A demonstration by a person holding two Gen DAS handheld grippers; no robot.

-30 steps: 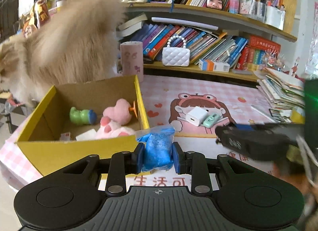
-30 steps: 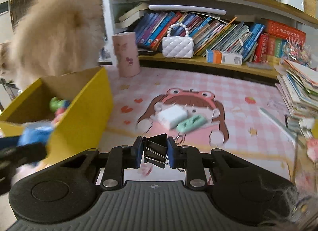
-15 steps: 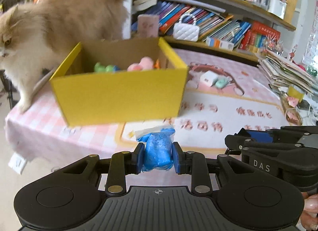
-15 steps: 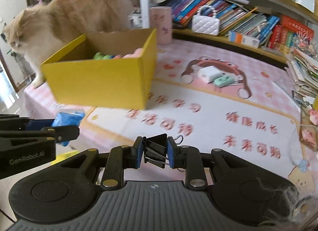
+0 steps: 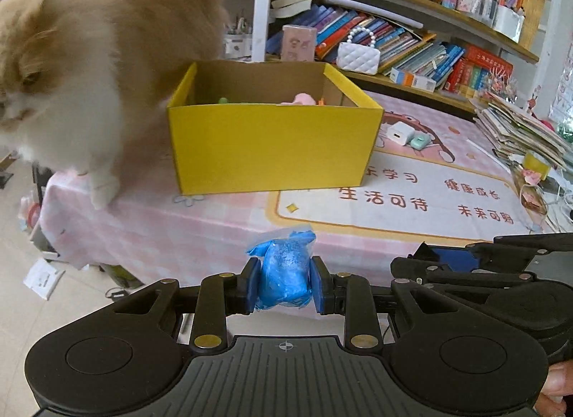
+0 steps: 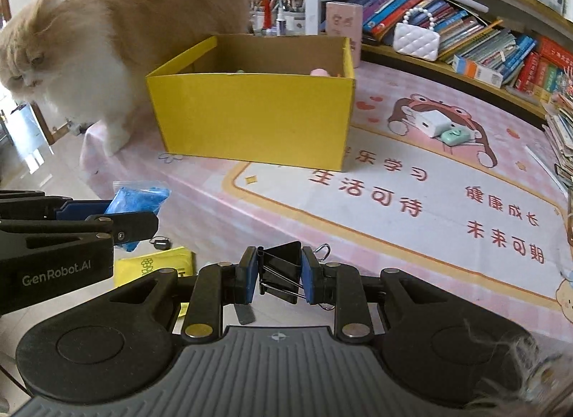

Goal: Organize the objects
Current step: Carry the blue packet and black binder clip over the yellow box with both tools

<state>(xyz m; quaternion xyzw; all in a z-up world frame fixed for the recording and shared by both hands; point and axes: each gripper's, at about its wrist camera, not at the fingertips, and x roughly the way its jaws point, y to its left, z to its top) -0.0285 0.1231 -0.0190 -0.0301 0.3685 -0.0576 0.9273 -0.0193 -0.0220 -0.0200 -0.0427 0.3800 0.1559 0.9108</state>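
My left gripper (image 5: 284, 286) is shut on a blue packet in clear wrap (image 5: 283, 273), held off the near edge of the table. My right gripper (image 6: 278, 277) is shut on a black binder clip (image 6: 281, 268), also short of the table edge. In the right wrist view the left gripper (image 6: 118, 218) sits at the left with the blue packet (image 6: 138, 198). A yellow cardboard box (image 5: 272, 141) stands open on the pink table mat (image 5: 412, 195), with pink and green toys (image 5: 302, 99) peeking above its rim. A white charger (image 5: 399, 133) and a mint-green case (image 5: 419, 141) lie right of the box.
A fluffy orange and white cat (image 5: 82, 69) stands on the table's left corner beside the box. Shelves of books (image 5: 412, 48) and a white quilted purse (image 5: 358, 57) line the back. A stack of papers (image 5: 515, 126) sits at the right. A yellow bag (image 6: 154, 266) lies on the floor.
Both grippers have pulled back from the box to beyond the table's near edge, still holding the packet and the clip. The cat has turned toward the table corner.
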